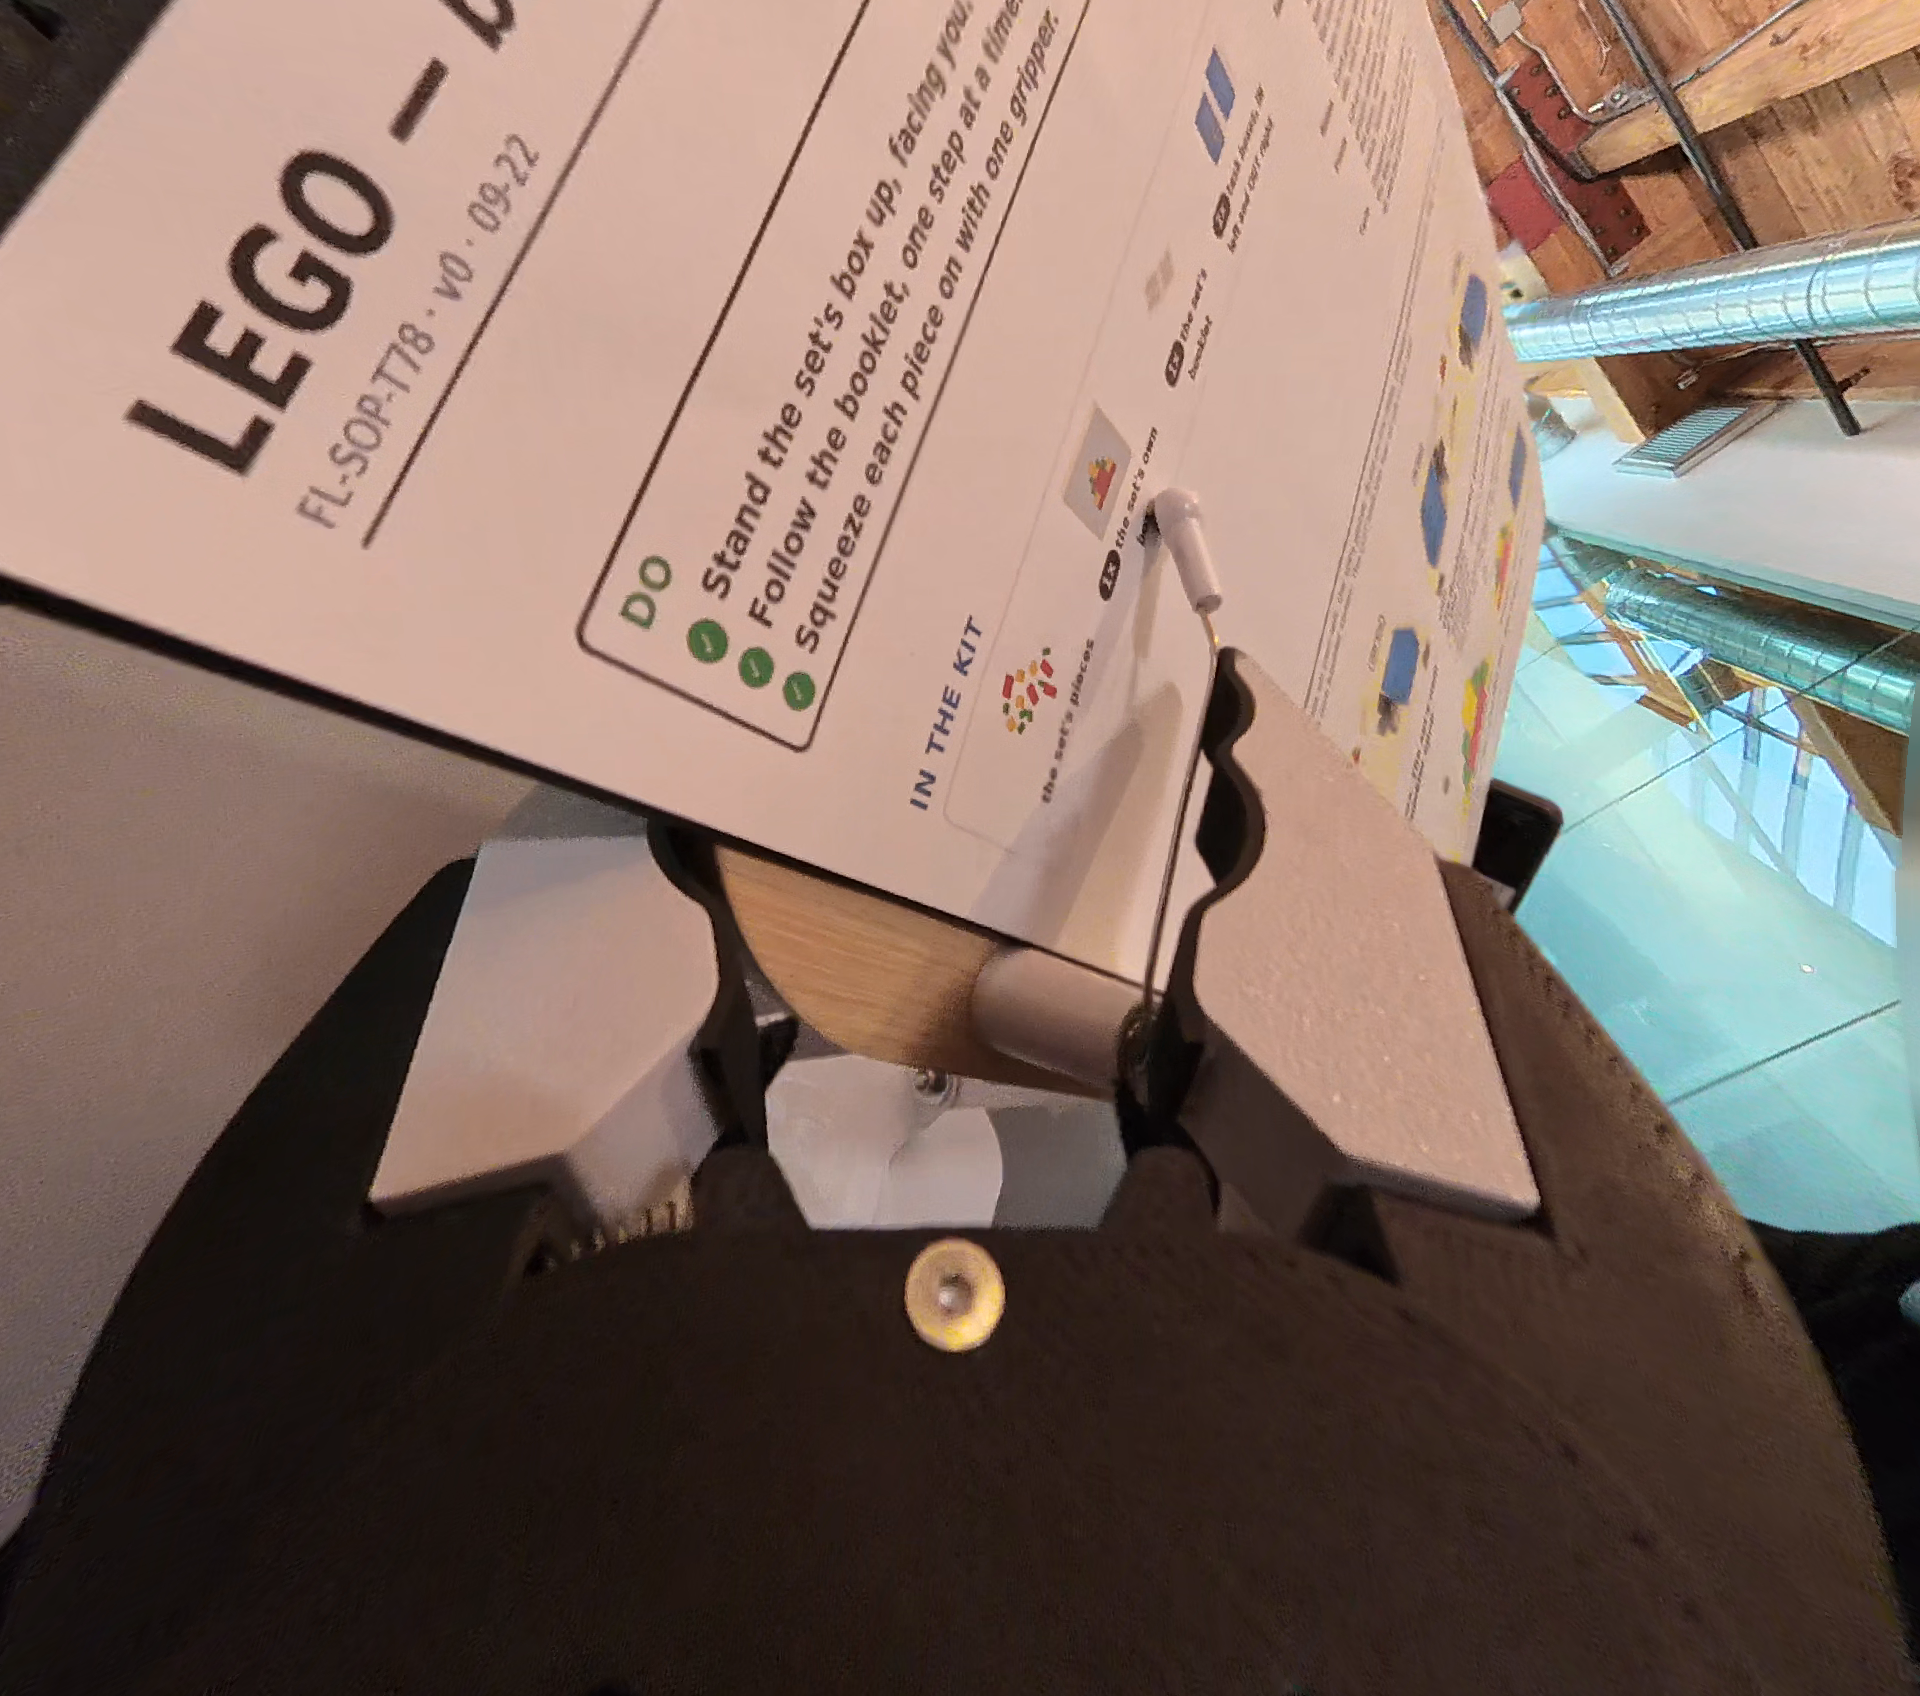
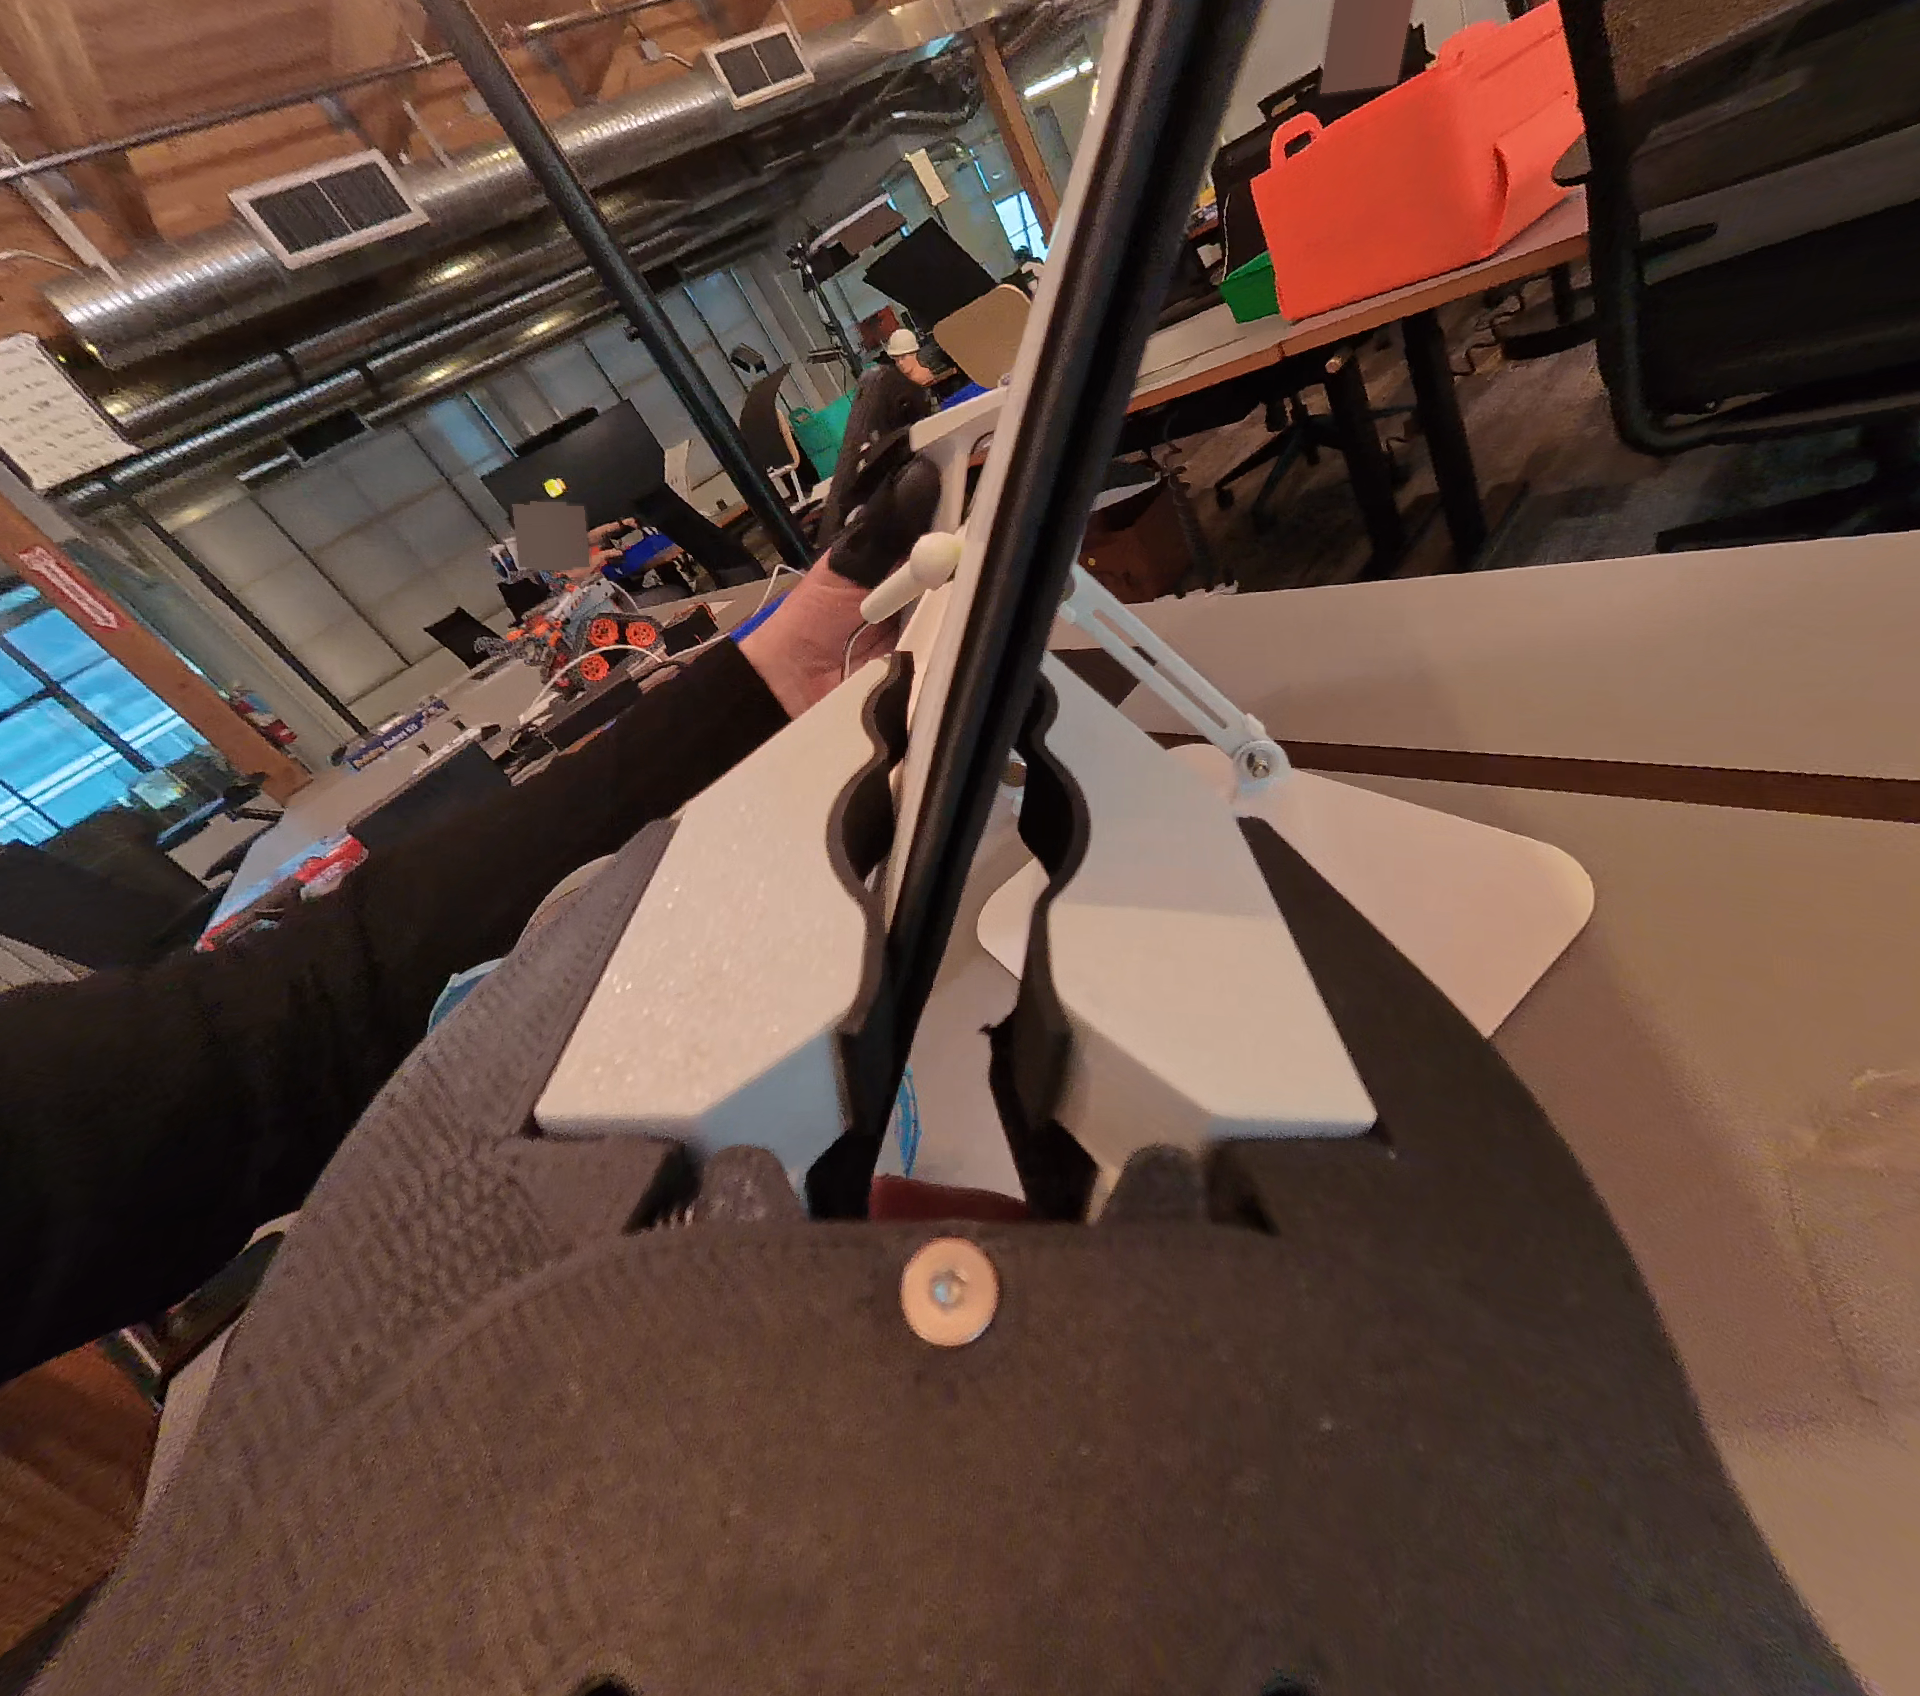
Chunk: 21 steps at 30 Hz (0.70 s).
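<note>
A large white printed instruction board (image 1: 935, 212) with a black back stands tilted on a white stand. In the right wrist view it shows edge-on (image 2: 1049, 441). My right gripper (image 2: 961, 773) is shut on that edge, a pad on each face. My left gripper (image 1: 956, 825) sits at the board's lower edge with its jaws wide apart. A round wooden piece (image 1: 831, 950) and a white rod (image 1: 1039, 1002) lie between them. A small white earbud-shaped piece (image 1: 1184, 540) on a thin wire rests on the board. The left gripper (image 2: 883, 451) and a gloved hand (image 2: 831, 628) show at the board's far side.
The stand's white base plate (image 2: 1455, 898) and slotted arm (image 2: 1153, 670) rest on a grey table (image 2: 1714, 1023). An orange tote (image 2: 1423, 181) sits on a desk at the back right, beside a black shelf unit (image 2: 1745, 88). A dark sleeve (image 2: 312, 971) crosses the left. The tips of one gripper are about 25 cm away from the tips of the other.
</note>
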Available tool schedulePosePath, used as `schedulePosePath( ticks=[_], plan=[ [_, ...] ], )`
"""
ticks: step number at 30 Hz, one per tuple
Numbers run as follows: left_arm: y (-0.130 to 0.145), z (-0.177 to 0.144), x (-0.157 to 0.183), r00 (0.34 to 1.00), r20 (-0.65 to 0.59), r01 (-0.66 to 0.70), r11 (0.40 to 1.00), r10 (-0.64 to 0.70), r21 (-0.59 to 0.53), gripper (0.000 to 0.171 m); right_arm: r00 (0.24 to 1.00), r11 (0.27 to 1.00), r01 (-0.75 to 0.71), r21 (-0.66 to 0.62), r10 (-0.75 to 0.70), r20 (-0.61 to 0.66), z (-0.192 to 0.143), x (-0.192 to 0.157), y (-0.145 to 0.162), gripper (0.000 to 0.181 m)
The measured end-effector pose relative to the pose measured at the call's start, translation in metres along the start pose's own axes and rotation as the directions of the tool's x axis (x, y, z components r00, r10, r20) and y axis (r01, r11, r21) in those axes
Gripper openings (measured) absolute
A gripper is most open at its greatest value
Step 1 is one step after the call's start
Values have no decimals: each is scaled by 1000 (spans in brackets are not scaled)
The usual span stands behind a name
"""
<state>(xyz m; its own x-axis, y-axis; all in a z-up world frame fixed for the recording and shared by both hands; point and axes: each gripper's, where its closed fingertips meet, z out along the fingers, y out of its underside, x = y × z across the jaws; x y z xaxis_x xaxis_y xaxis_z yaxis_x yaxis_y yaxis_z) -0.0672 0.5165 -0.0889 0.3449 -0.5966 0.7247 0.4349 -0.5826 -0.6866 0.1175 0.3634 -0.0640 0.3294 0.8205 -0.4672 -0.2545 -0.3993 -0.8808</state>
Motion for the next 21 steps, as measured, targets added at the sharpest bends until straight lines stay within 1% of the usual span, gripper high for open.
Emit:
schedulePosePath(
  ticks=[2, 6, 8, 9, 10, 11, 13, 16, 17, 21],
  plan=[
    [-3, 14, -3, 1000, -19, 14, 999, -15, -33, 96, 999, 999, 39, -13, -39, -17, 2, -11, 6, 20],
    [-10, 45, -15, 1000, -3, 9, 996, -9, -93, 109, 991, 990, 124, -61, -126, -35, 16, -36, 21, 28],
    [-9, 60, -16, 1000, -23, 17, 991, -20, -135, 111, 991, 988, 131, -81, -132, -7, 23, -46, 26, 31],
    [-10, 66, -19, 1000, -13, 21, 989, -23, -145, 115, 989, 985, 145, -96, -145, 5, 27, -51, 29, 34],
    [-11, 72, -24, 999, 10, 31, 988, -30, -153, 117, 988, 981, 156, -113, -154, 24, 33, -57, 34, 40],
    [-11, 77, -27, 999, 35, 24, 986, -19, -162, 115, 985, 976, 173, -132, -169, 42, 40, -63, 39, 48],
    [-14, 85, -27, 997, 72, -16, 983, 30, -185, 114, 977, 964, 214, -160, -208, 52, 50, -70, 45, 59],
    [-21, 78, -27, 982, 137, -97, 973, 127, -208, 118, 978, 967, 193, -167, -175, 117, 45, -79, 46, 74],
    [-24, 72, -26, 975, 160, -119, 971, 154, -206, 120, 978, 968, 188, -166, -169, 122, 39, -78, 46, 73],
    [-32, 38, -6, 940, 236, -209, 963, 245, -168, 124, 981, 977, 156, -145, -137, 134, 9, -69, 46, 85]
  ],
)
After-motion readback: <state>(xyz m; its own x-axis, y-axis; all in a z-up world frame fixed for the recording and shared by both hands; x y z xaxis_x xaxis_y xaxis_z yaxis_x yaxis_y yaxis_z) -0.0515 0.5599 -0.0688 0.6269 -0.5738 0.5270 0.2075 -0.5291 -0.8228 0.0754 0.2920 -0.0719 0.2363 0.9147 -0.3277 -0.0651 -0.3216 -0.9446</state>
